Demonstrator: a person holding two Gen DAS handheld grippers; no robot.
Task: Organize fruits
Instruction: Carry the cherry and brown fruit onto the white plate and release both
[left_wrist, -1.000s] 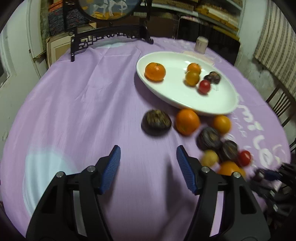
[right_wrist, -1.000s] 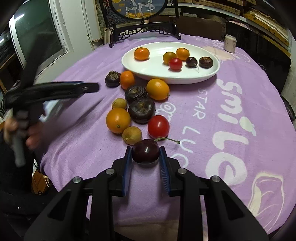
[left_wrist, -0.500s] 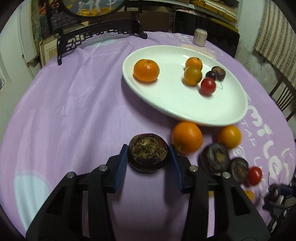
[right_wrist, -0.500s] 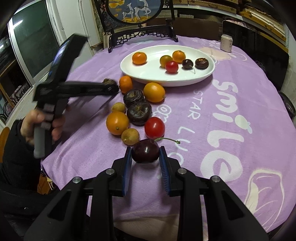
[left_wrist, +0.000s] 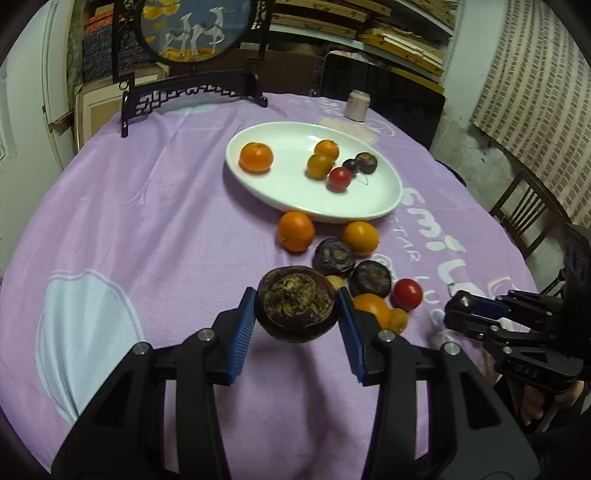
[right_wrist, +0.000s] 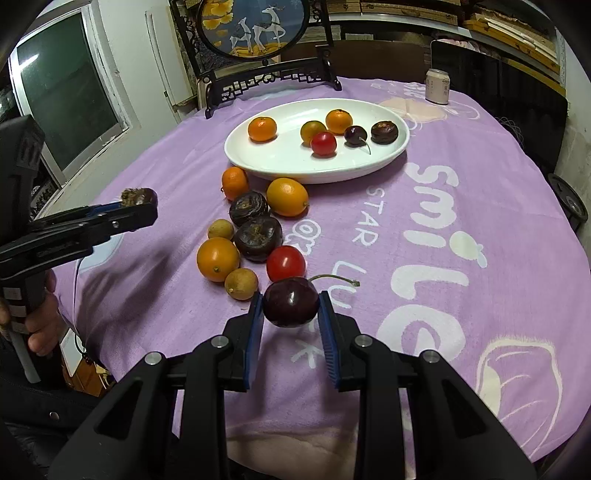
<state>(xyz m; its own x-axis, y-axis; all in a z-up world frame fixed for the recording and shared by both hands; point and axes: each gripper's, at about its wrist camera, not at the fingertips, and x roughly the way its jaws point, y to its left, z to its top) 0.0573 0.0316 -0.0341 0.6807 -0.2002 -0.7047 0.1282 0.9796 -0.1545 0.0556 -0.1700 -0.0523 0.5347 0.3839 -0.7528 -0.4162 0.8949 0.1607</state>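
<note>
The left gripper (left_wrist: 296, 317) is pinching a dark, wrinkled fruit (left_wrist: 295, 303) between its blue pads, and the right gripper (right_wrist: 290, 309) is pinching a dark cherry (right_wrist: 290, 302) the same way; both jaws are pressing on the widest part of their fruit, with each fruit sitting near the pad tips. Both loads are hanging clear of the purple cloth on the counter (left_wrist: 155, 206).

To do this step well, each gripper should be carrying its fruit level and high enough to pass over the loose pile: the oranges, dark fruits and red tomato (right_wrist: 285, 263) lying just ahead of the jaws. The cherry's stem (right_wrist: 334, 277) is sticking out to the right, so it is worth keeping it from snagging. Squeezing harder looks risky, since both fruits seem soft.

Farther off, the white plate (left_wrist: 384, 177) is already holding six fruits, clustered toward its far half. The near, bare part is looking like the easiest place to lower and release, one gripper at a time.
</note>
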